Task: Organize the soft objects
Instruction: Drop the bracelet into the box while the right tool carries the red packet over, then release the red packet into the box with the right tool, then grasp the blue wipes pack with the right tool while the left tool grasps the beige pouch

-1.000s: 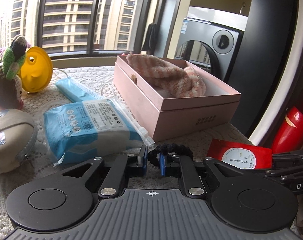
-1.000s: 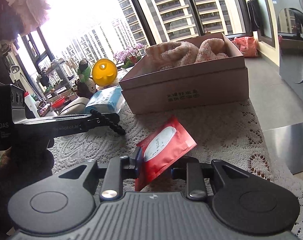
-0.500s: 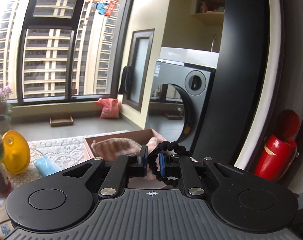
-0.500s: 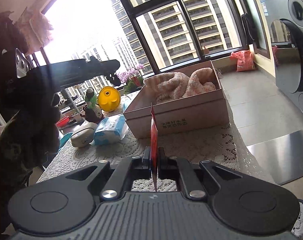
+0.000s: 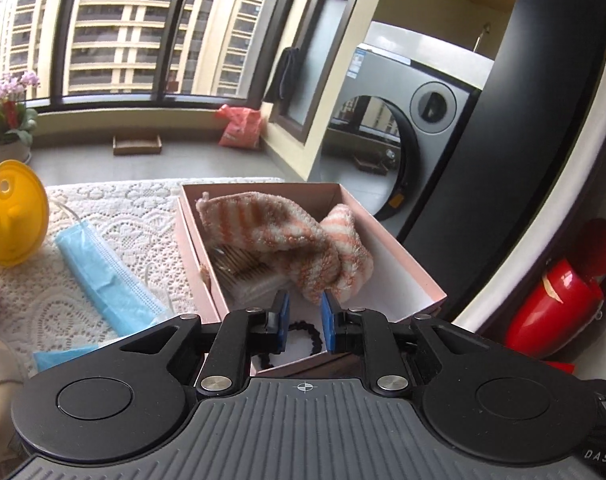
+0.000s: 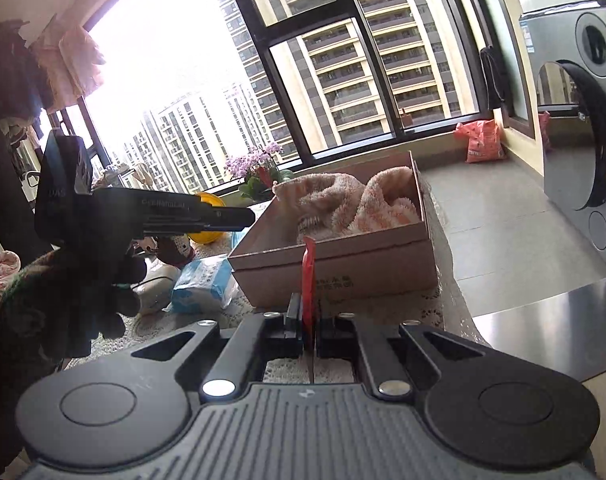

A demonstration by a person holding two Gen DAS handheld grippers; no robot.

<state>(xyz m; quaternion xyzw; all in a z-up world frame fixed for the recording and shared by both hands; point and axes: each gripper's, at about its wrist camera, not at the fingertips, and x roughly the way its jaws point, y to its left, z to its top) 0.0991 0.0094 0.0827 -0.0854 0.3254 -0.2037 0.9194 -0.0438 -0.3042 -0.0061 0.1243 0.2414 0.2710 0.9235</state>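
Observation:
A pink cardboard box point(image 5: 407, 264) stands on the lace-covered table and holds a striped orange-and-white fluffy cloth point(image 5: 291, 240). My left gripper point(image 5: 304, 322) hovers over the box's near end, open and empty. A black braided hair tie point(image 5: 303, 338) lies on the box floor just below it. My right gripper point(image 6: 307, 320) is shut on a red packet point(image 6: 307, 276), held upright in front of the box point(image 6: 343, 264). The left gripper point(image 6: 227, 216) shows from the side in the right wrist view.
A blue face mask point(image 5: 103, 276), a yellow plastic ball point(image 5: 11, 220) and a blue tissue pack point(image 6: 203, 288) lie left of the box. A red container point(image 5: 559, 308) stands at right. A washing machine point(image 5: 407, 128) is beyond the table edge.
My left gripper carried the black hair tie up over the box, opened, and the tie dropped inside. My right gripper lifted the red packet off the table and turned it upright.

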